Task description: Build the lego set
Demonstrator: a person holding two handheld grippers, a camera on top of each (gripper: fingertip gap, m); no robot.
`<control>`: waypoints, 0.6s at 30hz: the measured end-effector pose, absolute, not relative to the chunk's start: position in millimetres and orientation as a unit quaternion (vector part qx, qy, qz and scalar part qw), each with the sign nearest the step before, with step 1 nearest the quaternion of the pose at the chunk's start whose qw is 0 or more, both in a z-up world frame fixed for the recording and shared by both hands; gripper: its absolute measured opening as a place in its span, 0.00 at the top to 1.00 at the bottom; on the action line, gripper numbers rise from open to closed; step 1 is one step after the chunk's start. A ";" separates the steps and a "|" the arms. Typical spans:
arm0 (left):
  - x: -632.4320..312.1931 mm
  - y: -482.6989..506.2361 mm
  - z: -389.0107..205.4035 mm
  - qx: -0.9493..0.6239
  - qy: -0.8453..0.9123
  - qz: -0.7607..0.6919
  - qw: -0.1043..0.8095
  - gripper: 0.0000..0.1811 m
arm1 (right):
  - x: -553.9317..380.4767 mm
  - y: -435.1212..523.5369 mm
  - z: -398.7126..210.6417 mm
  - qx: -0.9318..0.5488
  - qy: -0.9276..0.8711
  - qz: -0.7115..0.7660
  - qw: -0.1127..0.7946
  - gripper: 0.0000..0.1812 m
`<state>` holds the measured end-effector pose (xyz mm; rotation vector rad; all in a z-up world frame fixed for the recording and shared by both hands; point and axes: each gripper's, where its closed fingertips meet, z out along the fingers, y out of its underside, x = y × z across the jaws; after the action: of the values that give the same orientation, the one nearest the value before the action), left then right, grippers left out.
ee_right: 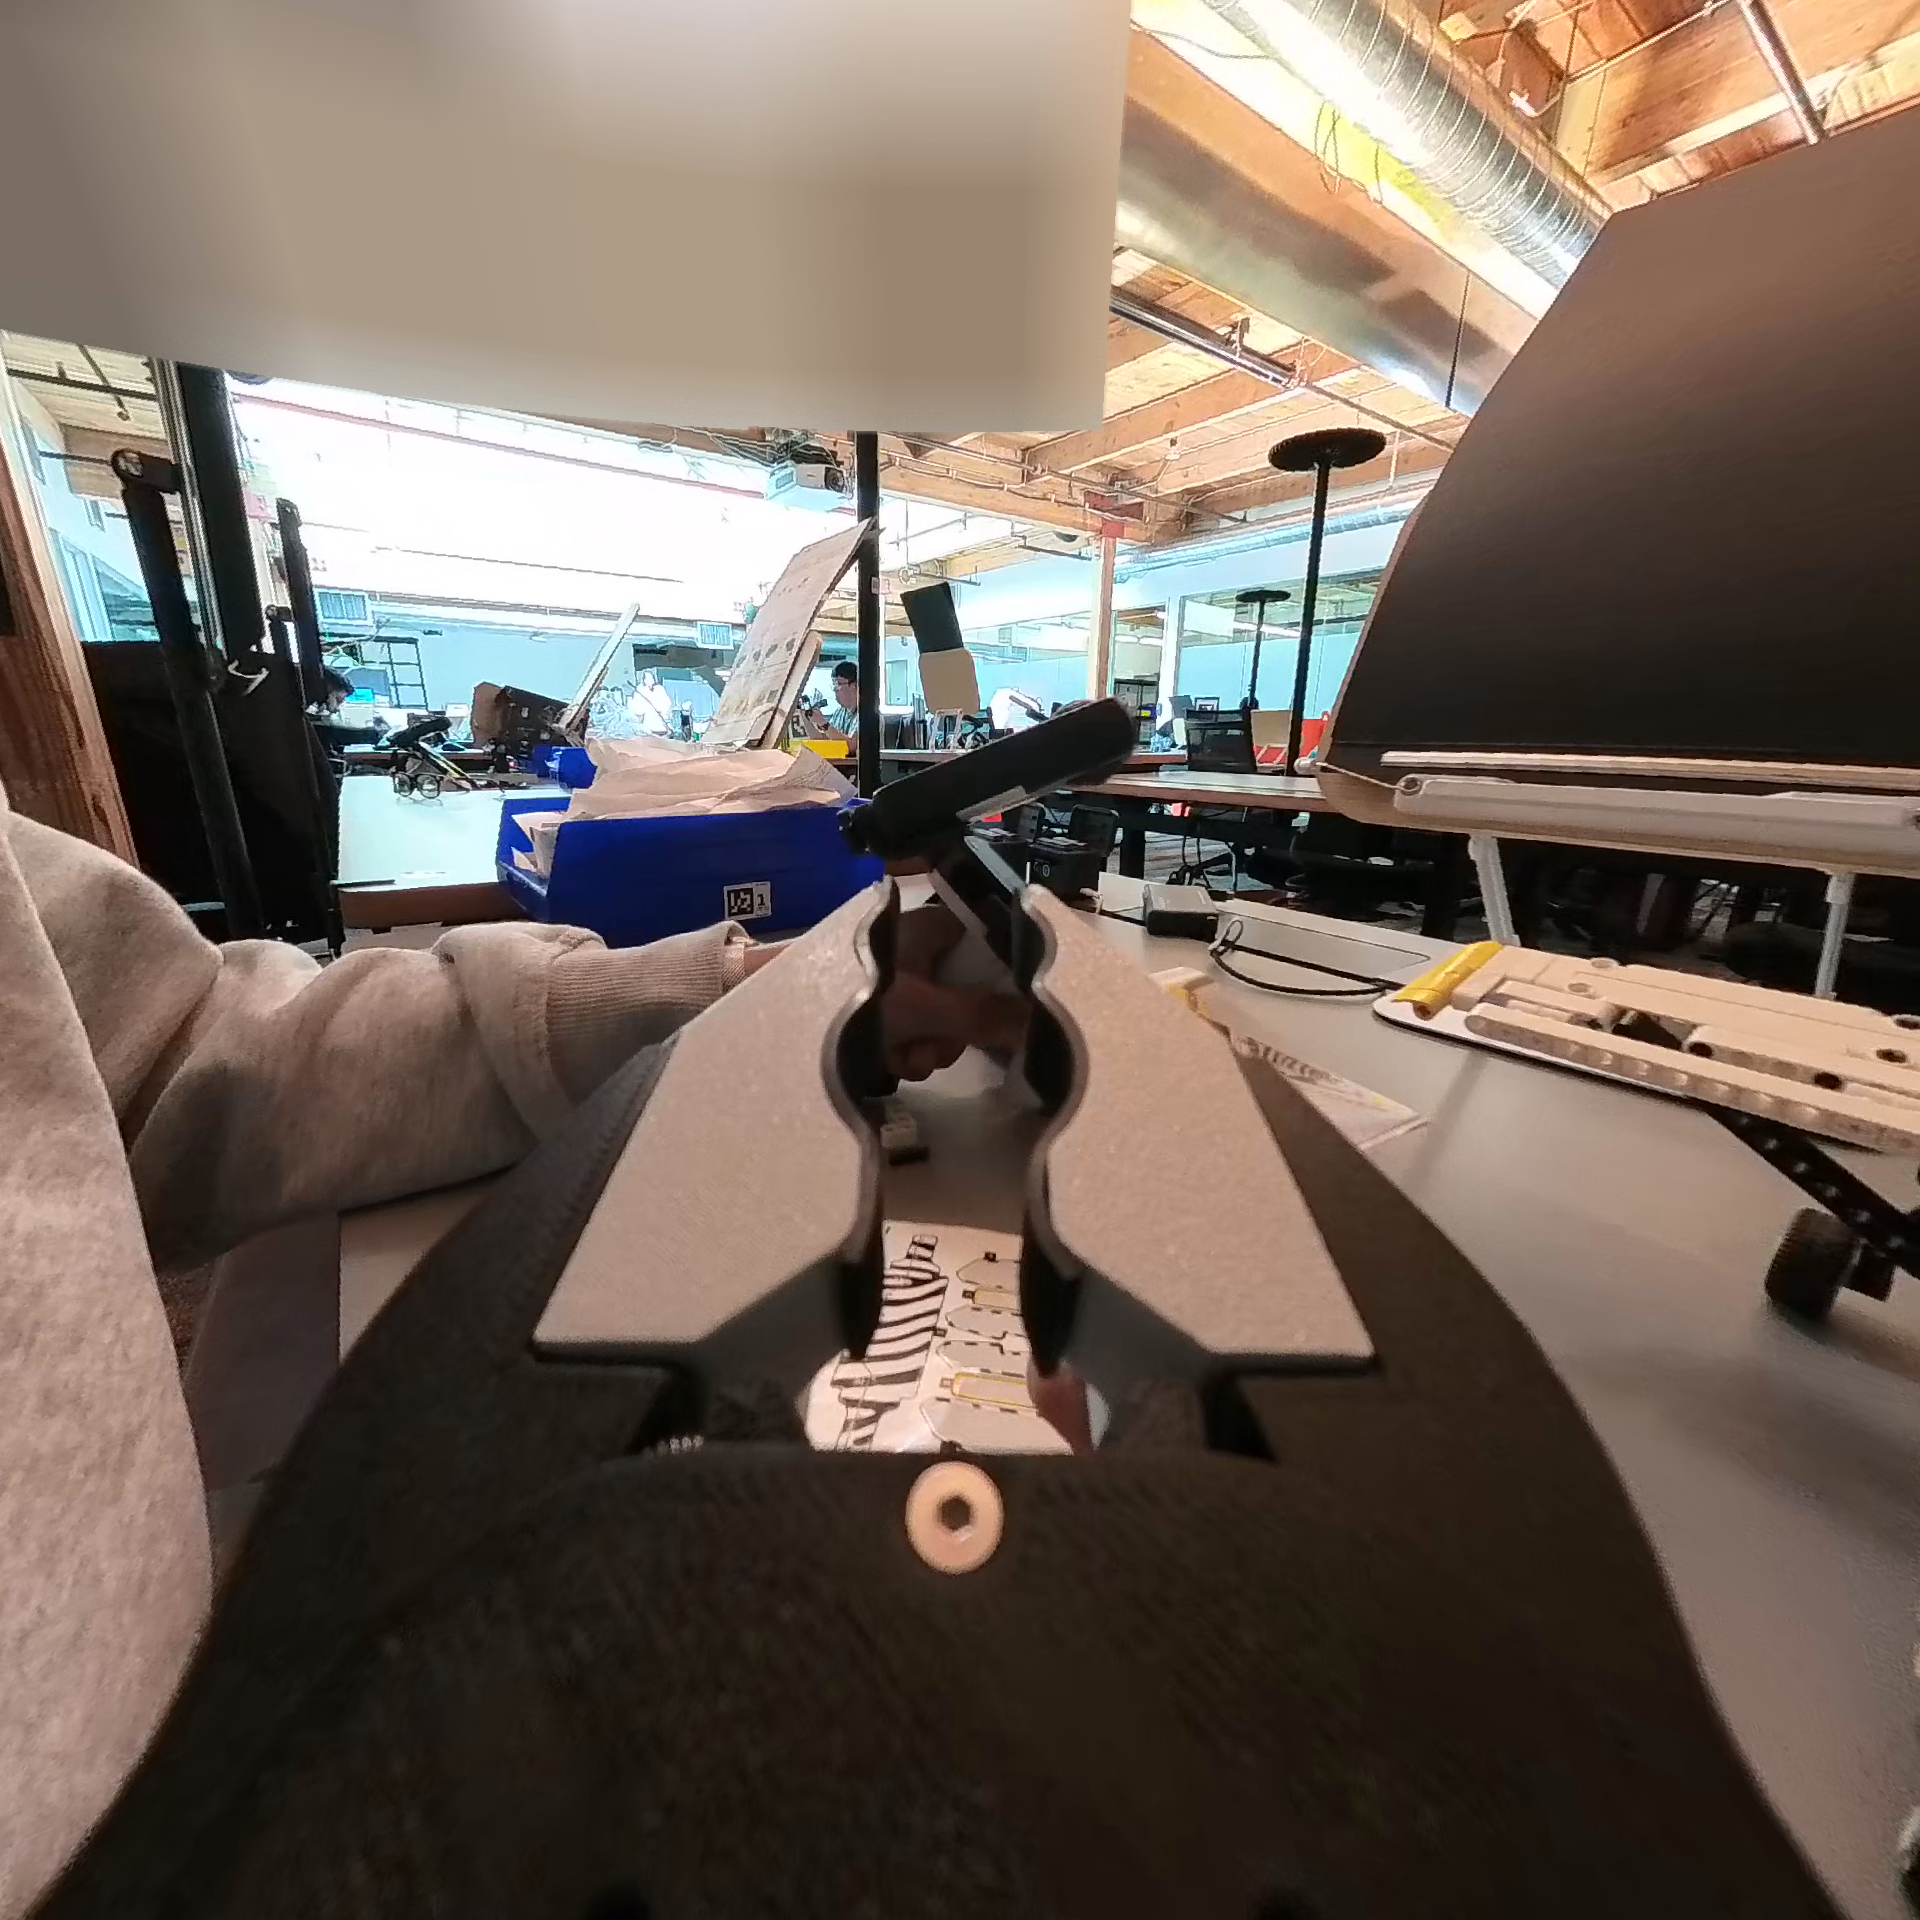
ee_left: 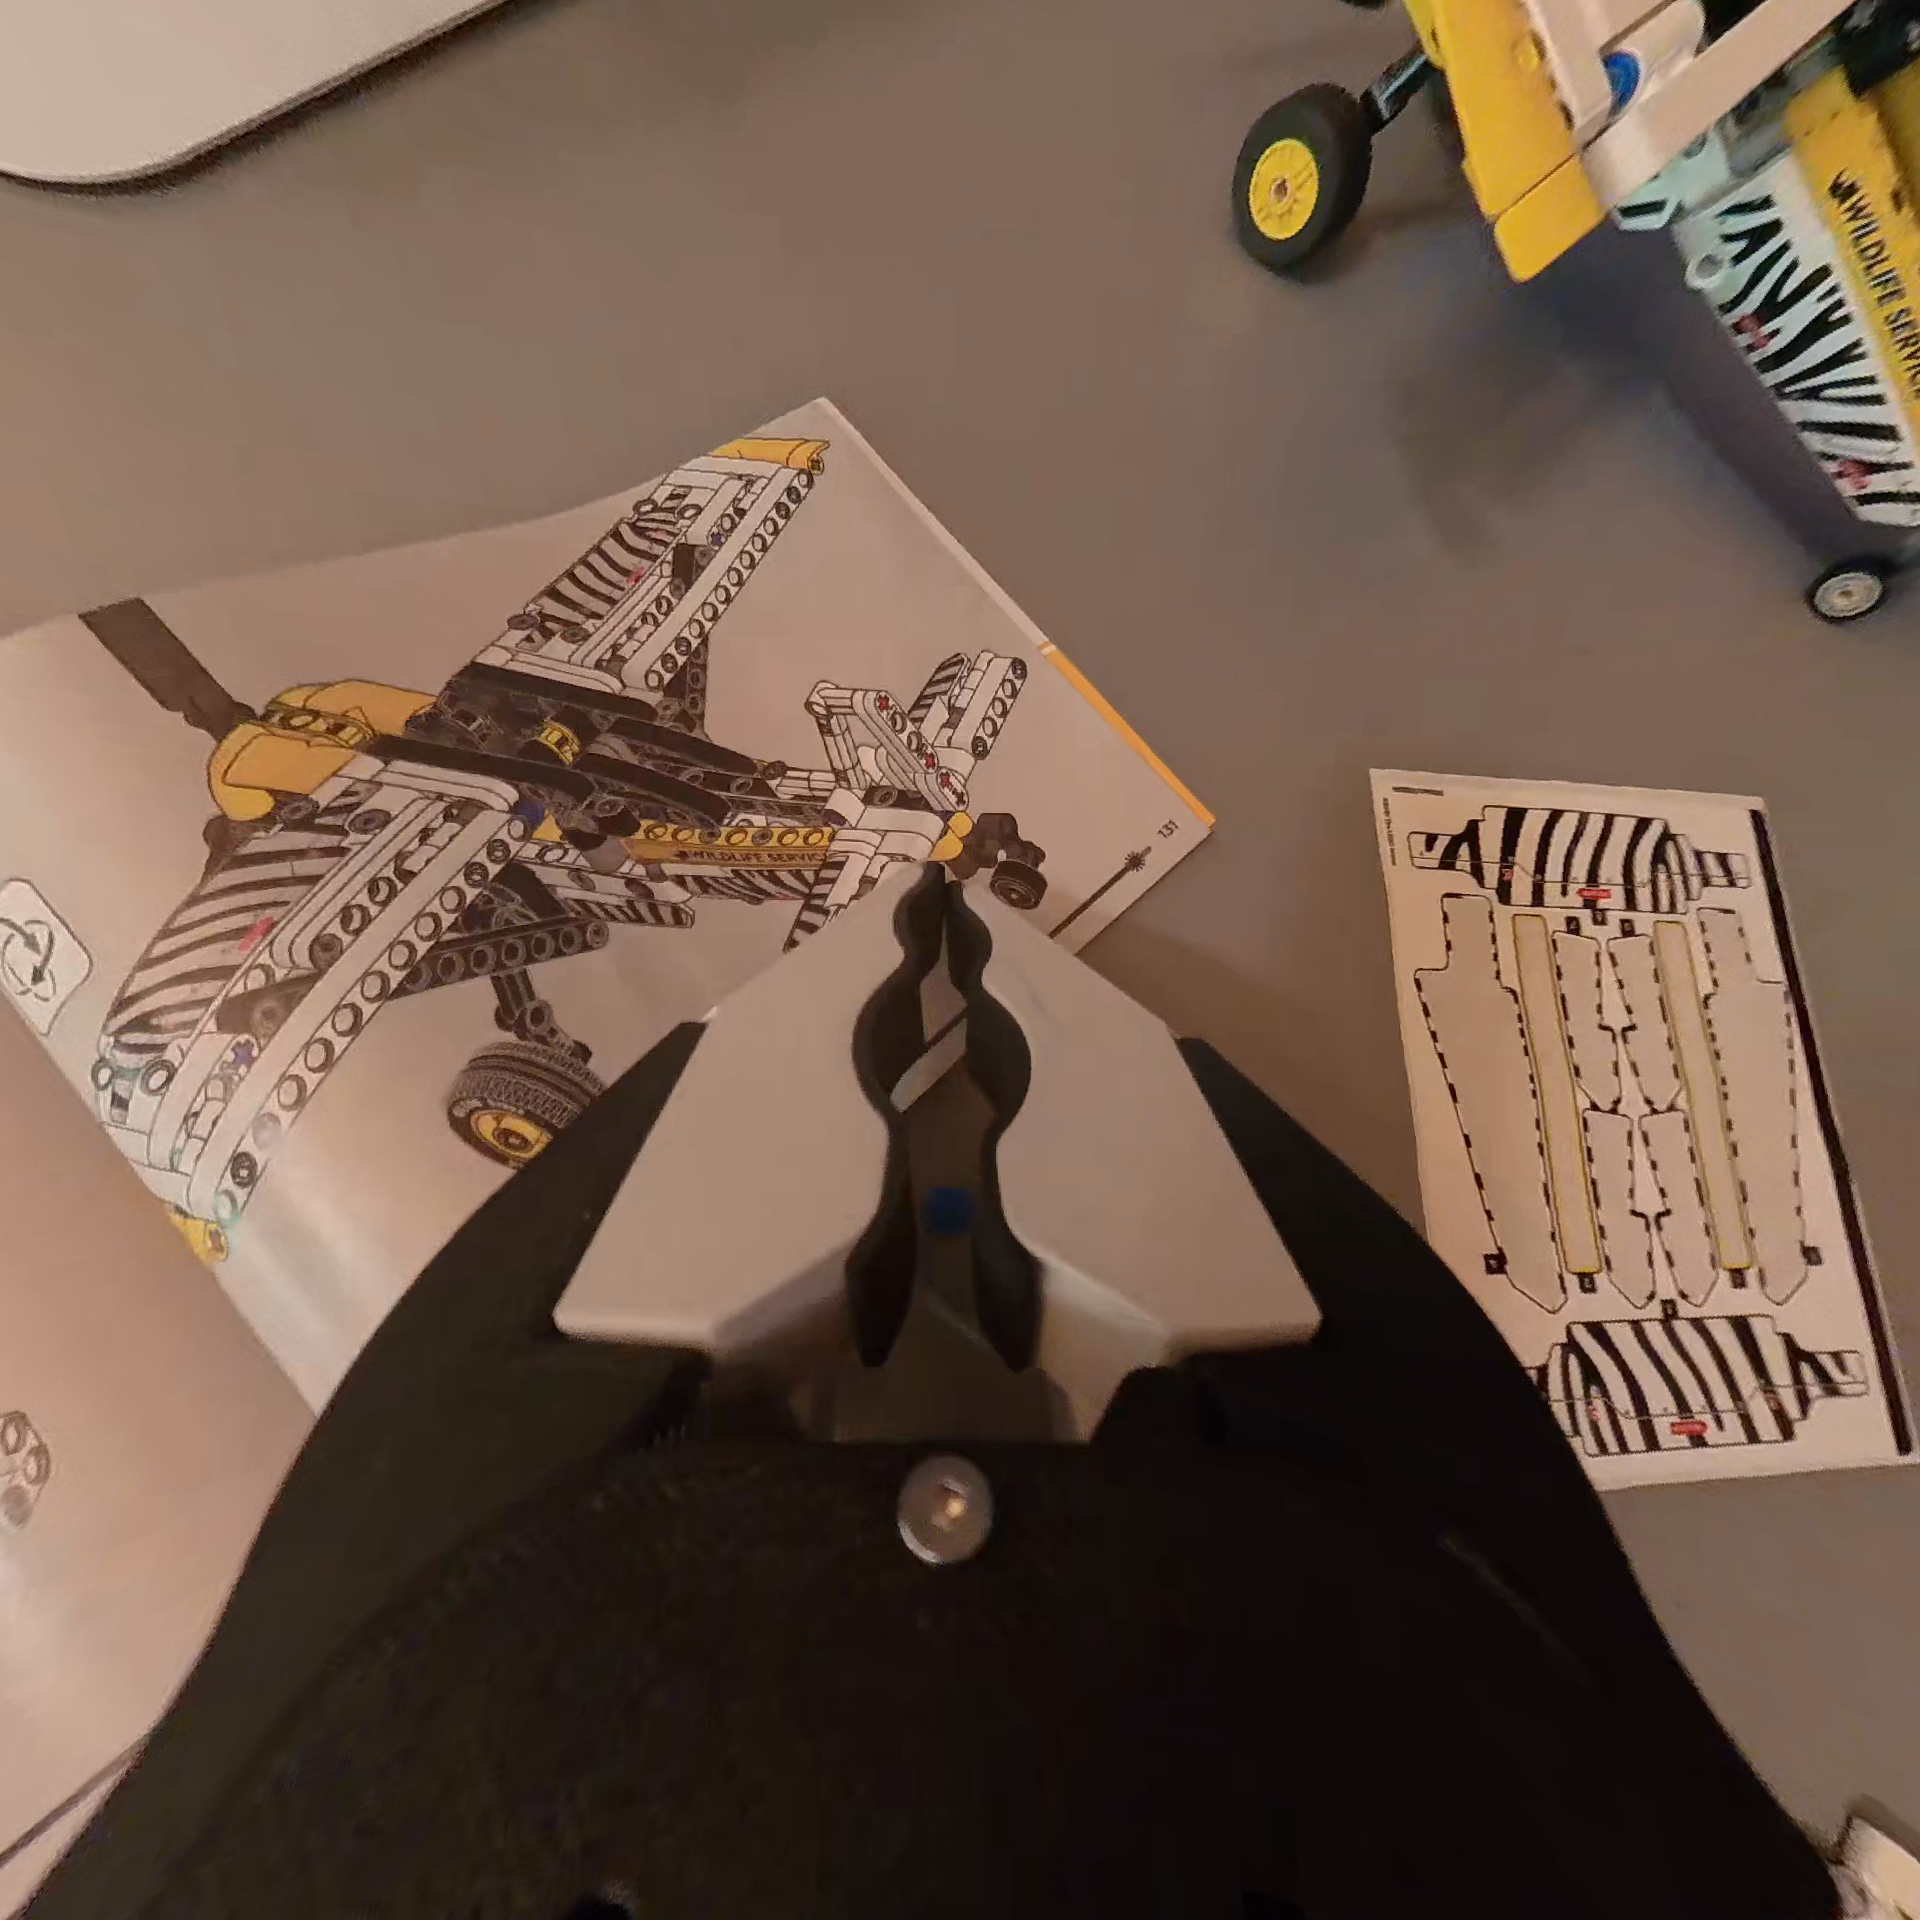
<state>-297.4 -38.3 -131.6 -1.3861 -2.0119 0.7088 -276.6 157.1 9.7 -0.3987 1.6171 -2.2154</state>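
The open instruction booklet [ee_left: 520, 831] lies on the grey table and shows a zebra-striped plane. My left gripper [ee_left: 940, 883] hovers over the booklet's right corner with its tips together; I see nothing between them. A small blue spot [ee_left: 945, 1210] shows deeper in the gap. The sticker sheet [ee_left: 1621, 1122] lies to the right. The built plane model [ee_left: 1662, 156] stands at the far right, with its wheel [ee_left: 1294, 182] on the table. My right gripper [ee_right: 961, 914] is open and empty, held low over the sticker sheet [ee_right: 935, 1340]. The plane's wing [ee_right: 1662, 1039] is at its right.
A person's grey sleeve [ee_right: 312, 1039] reaches in from the left and holds the left gripper's black body [ee_right: 997, 769]. A blue bin [ee_right: 675, 862] with crumpled paper stands behind. A black panel on a stand [ee_right: 1662, 468] rises at the right. A pale board [ee_left: 156, 73] lies at the far left. One gripper's finger ends stand about 25 cm off the other's.
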 end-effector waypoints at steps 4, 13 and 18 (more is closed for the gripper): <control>-298.4 -36.1 -123.0 -0.500 -0.754 0.252 0.344 1.00 | -276.4 157.1 9.6 -0.142 0.574 -0.785 0.184 0.89; -288.5 -66.2 -112.1 -0.487 -0.756 0.340 0.274 0.58 | -276.7 156.8 9.6 -0.141 0.574 -0.785 0.184 0.89; -283.0 -77.1 -132.2 -0.518 -0.762 0.354 0.158 0.54 | -277.2 156.7 9.7 -0.141 0.574 -0.785 0.184 0.89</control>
<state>-283.0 -77.1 -132.2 -1.4817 -2.1814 1.0138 -277.2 156.7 9.7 -0.3972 1.6189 -2.2140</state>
